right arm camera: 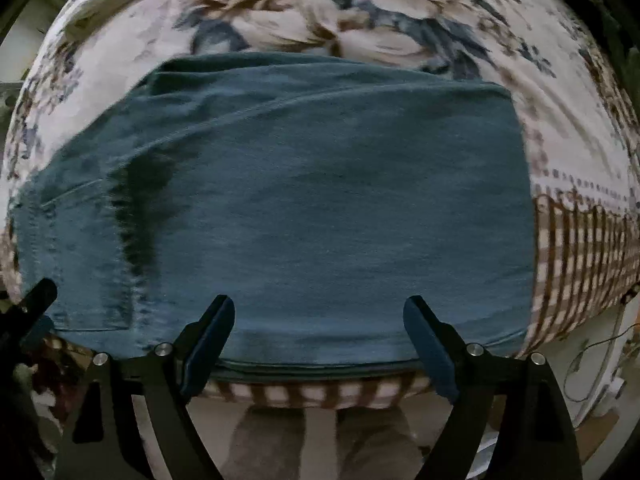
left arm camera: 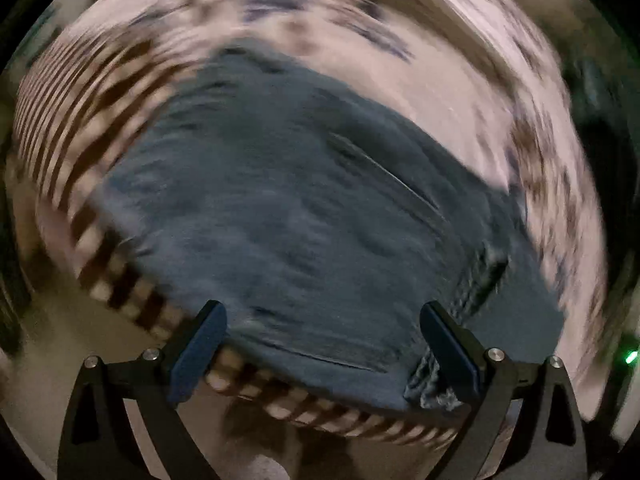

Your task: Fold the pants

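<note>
Lying crosswise just ahead of both parted, empty grippers (left (left arm camera: 322, 344), right (right arm camera: 320, 342)), the folded blue denim pants (right arm camera: 304, 208) are seen on floral bedding (right arm camera: 360, 12).

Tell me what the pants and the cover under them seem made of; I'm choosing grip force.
Pants: likely denim, matte blue-teal, with stitched seams and a patch pocket. Cover: soft printed woven fabric, floral with a checked border; fibre unclear.

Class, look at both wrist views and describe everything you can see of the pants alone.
The pants are blue-green denim, already folded into a broad block with stacked layers along the near edge. A stitched pocket and seams show at one end. They lie flat on a flowered bedspread near its checked border. Both grippers stand open before them, not gripping.
</note>
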The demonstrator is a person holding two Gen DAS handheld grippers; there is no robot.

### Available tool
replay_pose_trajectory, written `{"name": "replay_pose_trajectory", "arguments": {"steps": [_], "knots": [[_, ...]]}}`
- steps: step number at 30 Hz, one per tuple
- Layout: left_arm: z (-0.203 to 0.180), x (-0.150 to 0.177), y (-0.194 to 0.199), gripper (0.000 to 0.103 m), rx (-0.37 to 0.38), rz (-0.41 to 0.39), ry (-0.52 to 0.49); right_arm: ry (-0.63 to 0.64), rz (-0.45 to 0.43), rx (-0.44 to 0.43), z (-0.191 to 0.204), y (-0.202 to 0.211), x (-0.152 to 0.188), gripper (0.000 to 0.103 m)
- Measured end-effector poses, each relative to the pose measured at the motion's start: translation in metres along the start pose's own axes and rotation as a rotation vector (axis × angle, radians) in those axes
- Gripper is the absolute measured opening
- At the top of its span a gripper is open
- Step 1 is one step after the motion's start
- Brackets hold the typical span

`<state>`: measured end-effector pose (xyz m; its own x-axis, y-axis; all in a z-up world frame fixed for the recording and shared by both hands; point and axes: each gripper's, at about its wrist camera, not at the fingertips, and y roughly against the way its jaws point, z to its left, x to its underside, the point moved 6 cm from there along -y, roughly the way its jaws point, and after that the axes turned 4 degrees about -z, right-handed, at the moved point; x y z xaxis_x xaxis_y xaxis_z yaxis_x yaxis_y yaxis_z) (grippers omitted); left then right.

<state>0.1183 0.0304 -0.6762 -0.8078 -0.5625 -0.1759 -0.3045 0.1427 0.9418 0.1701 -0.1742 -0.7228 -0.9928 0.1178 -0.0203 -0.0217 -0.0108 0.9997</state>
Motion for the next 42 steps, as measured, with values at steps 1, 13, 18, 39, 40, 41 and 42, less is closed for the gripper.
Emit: {"name": "replay_pose_trajectory", "arguments": {"steps": [1, 13, 18, 39, 40, 41, 42], "knots": [[0.018, -0.002, 0.003, 0.099, 0.012, -0.008, 0.073, 0.005, -0.001, -0.002, 0.011, -0.001, 0.0, 0.088], [0.104, -0.02, -0.018, 0.055, 0.253, -0.111, 0.474, 0.142, 0.026, 0.067, 0.094, -0.022, -0.015, 0.088], [0.108, -0.014, -0.026, 0.032, 0.306, -0.176, 0.529, 0.127, 0.037, 0.09, 0.106, -0.027, -0.026, 0.088], [0.107, -0.031, -0.032, 0.049, 0.29, -0.19, 0.497, 0.039, 0.069, 0.122, 0.074, -0.04, -0.019, 0.088], [0.105, -0.031, -0.029, 0.049, 0.29, -0.202, 0.495, 0.034, 0.069, 0.123, 0.071, -0.04, -0.018, 0.088], [0.102, -0.032, -0.028, 0.049, 0.291, -0.212, 0.495, 0.027, 0.066, 0.123, 0.069, -0.04, -0.019, 0.088], [0.102, -0.033, -0.027, 0.049, 0.292, -0.213, 0.498, 0.024, 0.066, 0.126, 0.067, -0.04, -0.02, 0.088]]}}
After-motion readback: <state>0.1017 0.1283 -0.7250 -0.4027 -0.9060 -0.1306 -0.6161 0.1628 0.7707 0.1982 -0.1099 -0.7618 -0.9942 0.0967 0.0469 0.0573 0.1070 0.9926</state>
